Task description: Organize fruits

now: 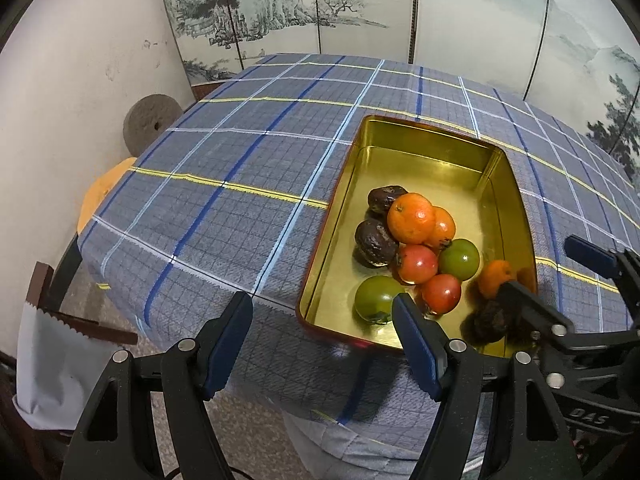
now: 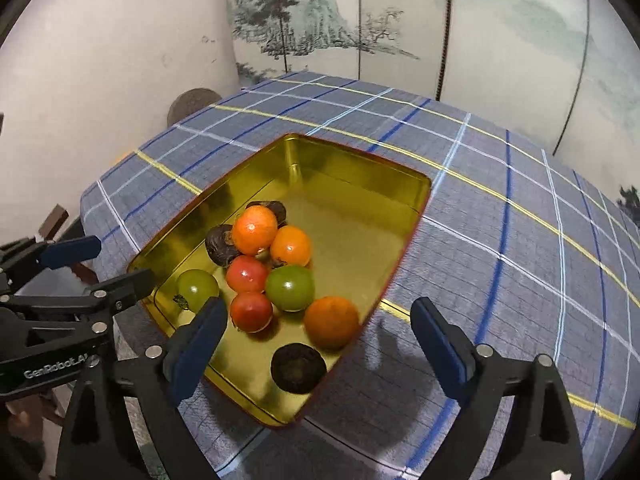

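A gold tin tray sits on the plaid tablecloth and holds several fruits: oranges, red tomatoes, green tomatoes and dark wrinkled fruits. One orange and one dark fruit lie apart near the tray's near right corner. My left gripper is open and empty at the tray's near left corner. My right gripper is open and empty above the tray's near end; it also shows in the left wrist view.
The table is covered by a blue plaid cloth and its near edge drops off below the grippers. A painted folding screen stands behind. A round grey stone disc and a white wall are at the left.
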